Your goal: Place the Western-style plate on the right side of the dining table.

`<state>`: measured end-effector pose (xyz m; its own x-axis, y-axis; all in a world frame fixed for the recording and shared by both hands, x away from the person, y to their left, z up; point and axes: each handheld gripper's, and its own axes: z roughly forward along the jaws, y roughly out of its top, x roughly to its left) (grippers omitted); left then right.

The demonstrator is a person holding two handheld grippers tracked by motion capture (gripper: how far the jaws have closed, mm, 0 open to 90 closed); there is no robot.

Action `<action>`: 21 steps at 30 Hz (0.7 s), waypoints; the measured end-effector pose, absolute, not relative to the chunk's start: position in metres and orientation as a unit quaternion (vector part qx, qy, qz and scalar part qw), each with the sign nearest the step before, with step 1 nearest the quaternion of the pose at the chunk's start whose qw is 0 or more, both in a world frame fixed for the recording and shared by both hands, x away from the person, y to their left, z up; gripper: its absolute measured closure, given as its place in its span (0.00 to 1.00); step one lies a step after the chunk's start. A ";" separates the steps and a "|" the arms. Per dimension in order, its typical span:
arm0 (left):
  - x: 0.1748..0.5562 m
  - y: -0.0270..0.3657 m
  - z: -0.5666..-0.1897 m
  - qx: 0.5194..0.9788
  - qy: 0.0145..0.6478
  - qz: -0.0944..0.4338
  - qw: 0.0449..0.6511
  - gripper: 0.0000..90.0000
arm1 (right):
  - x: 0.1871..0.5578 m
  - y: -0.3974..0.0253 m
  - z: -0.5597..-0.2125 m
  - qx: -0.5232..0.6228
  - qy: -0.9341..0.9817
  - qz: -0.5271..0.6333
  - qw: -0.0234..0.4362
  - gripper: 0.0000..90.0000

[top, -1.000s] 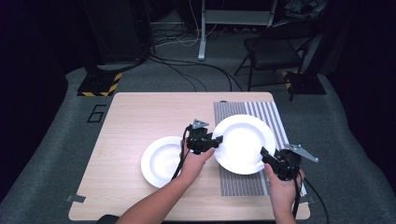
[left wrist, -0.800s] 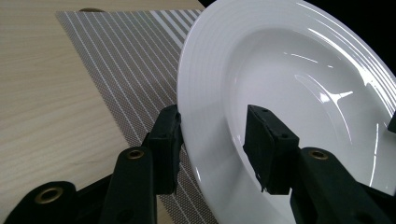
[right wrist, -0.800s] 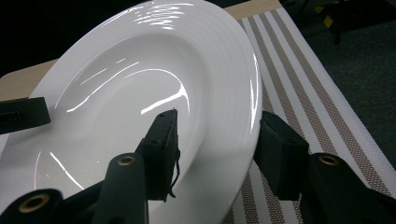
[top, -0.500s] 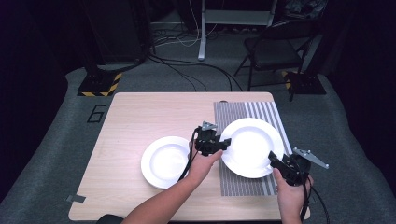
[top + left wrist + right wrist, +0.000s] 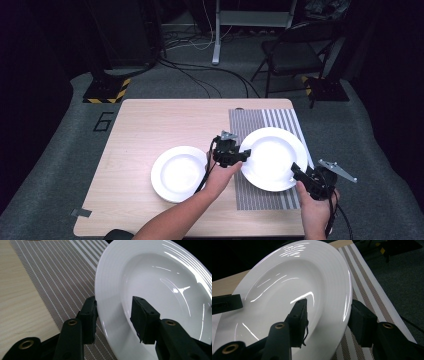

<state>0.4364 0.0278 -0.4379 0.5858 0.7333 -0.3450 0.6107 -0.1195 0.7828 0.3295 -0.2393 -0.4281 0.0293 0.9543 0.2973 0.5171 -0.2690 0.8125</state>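
A large white deep plate (image 5: 274,157) hangs tilted over the striped placemat (image 5: 272,117). My left gripper (image 5: 244,155) is shut on its left rim, and in the left gripper view my left gripper (image 5: 113,315) has one jaw under the plate (image 5: 162,285) and one inside it. My right gripper (image 5: 296,173) is shut on the near right rim. In the right gripper view that gripper (image 5: 329,317) straddles the edge of the plate (image 5: 294,285) in the same way. A second, smaller white plate (image 5: 177,173) lies flat on the wooden table (image 5: 160,125), left of my left hand.
The placemat (image 5: 57,272) covers the table's right part, and its striped edge (image 5: 367,290) runs close to the table's right side. Beyond the table are a folding chair (image 5: 295,52), floor cables and a yellow-black striped base (image 5: 105,92).
Both grippers and the large plate between them have shifted to the right and toward the near edge of the table. The smaller plate has stayed in place.
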 end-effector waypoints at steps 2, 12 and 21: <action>0.437 0.027 -0.439 0.745 0.451 0.063 0.487 0.63 | 0.331 -0.240 -0.427 0.673 0.548 0.426 0.254 0.57; 0.446 0.024 -0.441 0.742 0.459 0.058 0.486 0.63 | 0.343 -0.244 -0.427 0.675 0.549 0.427 0.248 0.57; 0.459 0.026 -0.437 0.735 0.460 0.060 0.496 0.63 | 0.358 -0.245 -0.425 0.667 0.556 0.426 0.253 0.57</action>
